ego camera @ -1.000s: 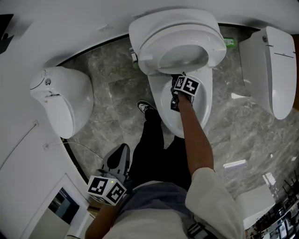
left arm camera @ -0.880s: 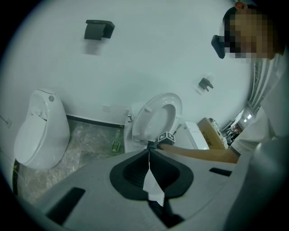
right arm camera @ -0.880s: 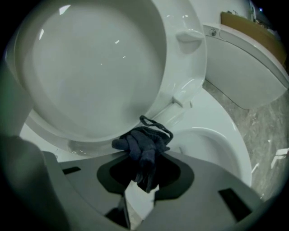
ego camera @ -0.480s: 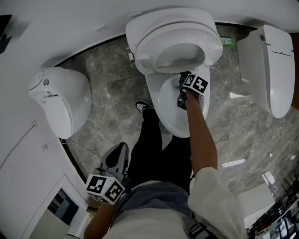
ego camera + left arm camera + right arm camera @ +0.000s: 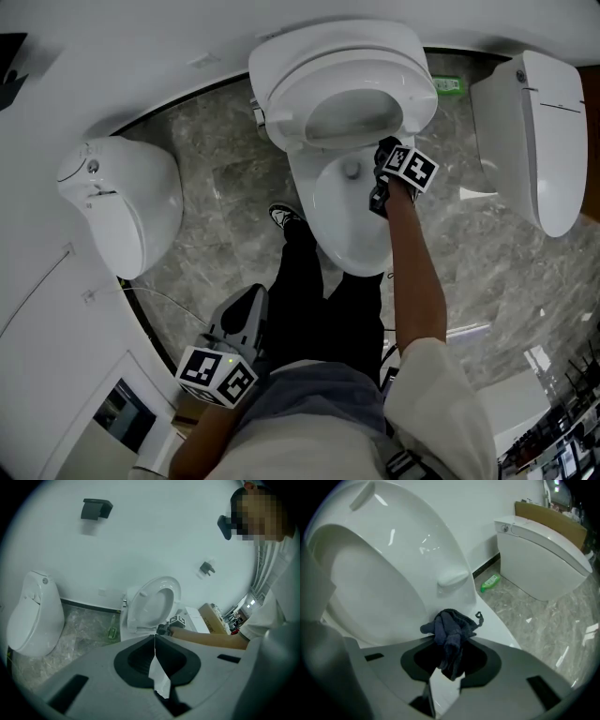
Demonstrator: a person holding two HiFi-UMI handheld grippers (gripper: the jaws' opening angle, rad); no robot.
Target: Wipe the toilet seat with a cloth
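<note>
Head view: right hand-held gripper [image 5: 384,155] upper centre, at raised toilet seat [image 5: 342,89], reaching in to wipe. Left hand-held gripper [image 5: 246,305] lower left, kept clear.
Left gripper view: jaws pressed together, empty.
Right gripper view: jaws pinching dark cloth [image 5: 451,627] mid-frame, prob. against seat base.

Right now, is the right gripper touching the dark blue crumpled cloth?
Touching. In the right gripper view, the right gripper has its jaws clamped on the dark blue crumpled cloth, which bunches out beyond them.

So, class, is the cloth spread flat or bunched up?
Bunched up: the cloth sits crumpled in a wad between the right hand-held gripper's jaws.
</note>
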